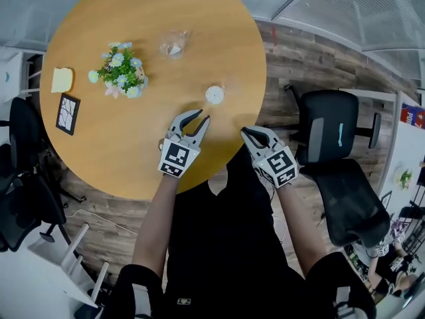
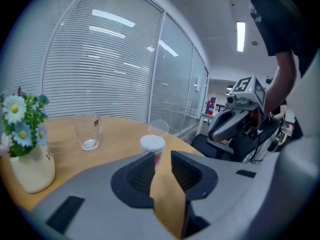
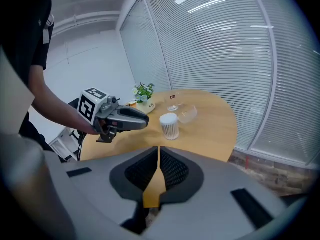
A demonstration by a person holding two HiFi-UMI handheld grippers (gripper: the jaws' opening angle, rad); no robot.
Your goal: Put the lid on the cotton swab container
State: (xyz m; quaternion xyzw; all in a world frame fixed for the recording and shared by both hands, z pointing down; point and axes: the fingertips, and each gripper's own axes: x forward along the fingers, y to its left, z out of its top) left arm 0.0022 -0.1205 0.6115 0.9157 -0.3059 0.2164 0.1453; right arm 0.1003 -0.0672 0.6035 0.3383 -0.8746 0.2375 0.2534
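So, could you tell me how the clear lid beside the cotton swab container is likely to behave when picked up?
The lid looks like thin clear plastic, so it is probably light and slightly flexible; a hard squeeze may deform it. Its smooth, rounded wall could slip when gripped, or skid on the table if pushed.

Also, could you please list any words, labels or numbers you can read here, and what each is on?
Nothing reads clearly.
On the vase: dark lettering, too blurred to read.
On the drinking glass: small dark label, too small to read.
On the red and blue sign in the background: unreadable.
On the left gripper and right gripper cubes: square marker patterns, no words.
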